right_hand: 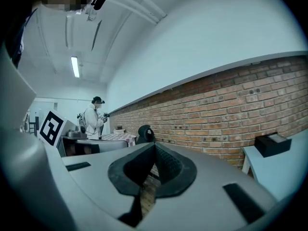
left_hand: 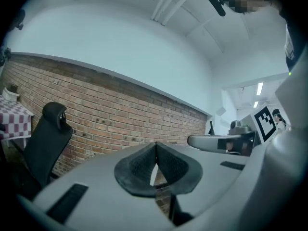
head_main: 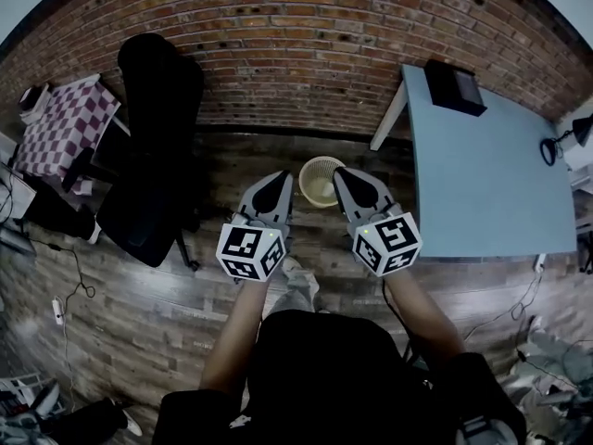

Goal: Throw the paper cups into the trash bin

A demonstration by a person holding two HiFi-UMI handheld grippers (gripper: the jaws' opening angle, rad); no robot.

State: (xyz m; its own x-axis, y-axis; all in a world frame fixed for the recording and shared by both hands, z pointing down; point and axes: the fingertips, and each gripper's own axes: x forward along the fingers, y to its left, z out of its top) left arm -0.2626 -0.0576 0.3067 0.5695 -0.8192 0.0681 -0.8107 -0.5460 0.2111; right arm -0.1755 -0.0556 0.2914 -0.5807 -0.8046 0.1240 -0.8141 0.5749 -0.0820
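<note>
A round pale mesh trash bin (head_main: pixel 321 180) stands on the wooden floor by the brick wall. My left gripper (head_main: pixel 278 182) and right gripper (head_main: pixel 345 176) are held level side by side, with the bin just beyond and between their tips. Both are shut with nothing between the jaws: the dark pads meet at the tip in the left gripper view (left_hand: pixel 155 144) and in the right gripper view (right_hand: pixel 154 146). I see no paper cup in any view. The bin's inside looks pale, and I cannot make out what it holds.
A light-blue table (head_main: pixel 482 174) with a black box (head_main: pixel 454 86) stands at the right, its white leg close to the bin. A black office chair (head_main: pixel 153 146) and a checkered table (head_main: pixel 63 123) are at the left. A person in white (right_hand: pixel 92 117) stands far off.
</note>
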